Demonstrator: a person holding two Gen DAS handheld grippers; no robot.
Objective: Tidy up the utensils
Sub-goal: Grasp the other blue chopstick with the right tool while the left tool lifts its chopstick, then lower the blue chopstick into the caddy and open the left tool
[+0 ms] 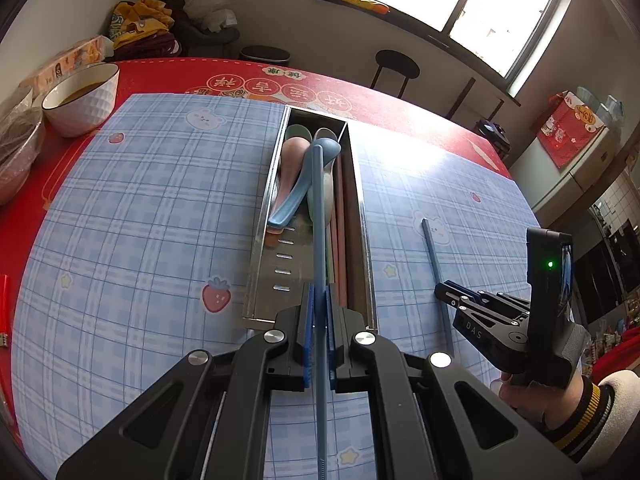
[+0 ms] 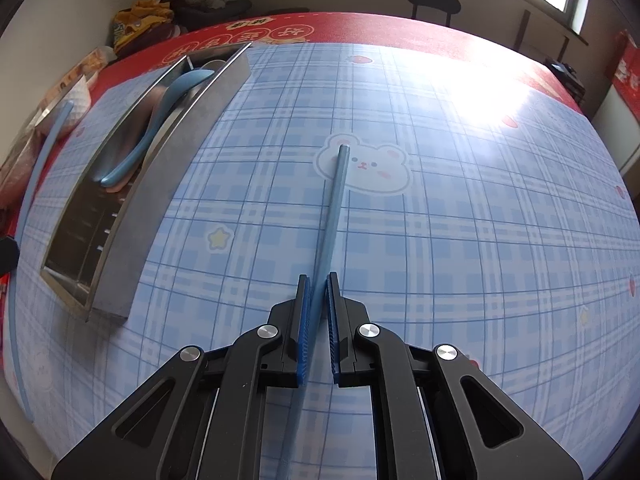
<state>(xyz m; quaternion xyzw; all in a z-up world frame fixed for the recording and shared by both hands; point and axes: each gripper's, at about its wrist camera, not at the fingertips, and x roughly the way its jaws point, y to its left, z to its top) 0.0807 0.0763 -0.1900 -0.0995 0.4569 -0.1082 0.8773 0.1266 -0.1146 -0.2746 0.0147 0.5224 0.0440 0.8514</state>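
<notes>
My left gripper point(image 1: 319, 300) is shut on a blue chopstick point(image 1: 318, 220) and holds it lengthwise over the metal utensil tray point(image 1: 260, 216). The tray holds blue, pink and pale spoons point(image 1: 296, 184) and several chopsticks point(image 1: 340, 216). A second blue chopstick point(image 2: 334, 204) lies on the plaid mat; my right gripper point(image 2: 318, 296) straddles its near end, jaws narrowly apart, pads point(image 2: 304, 320) close to it. In the left wrist view this chopstick point(image 1: 434, 264) lies right of the tray, under the right gripper point(image 1: 460, 300). The tray point(image 2: 176, 160) sits left in the right wrist view.
A white bowl point(image 1: 82, 98) and a wrapped dish point(image 1: 16, 148) stand at the far left on the red tablecloth point(image 1: 168, 76). The blue plaid mat point(image 2: 440, 240) covers most of the table. A black stool point(image 1: 396, 66) and clutter stand beyond the far edge.
</notes>
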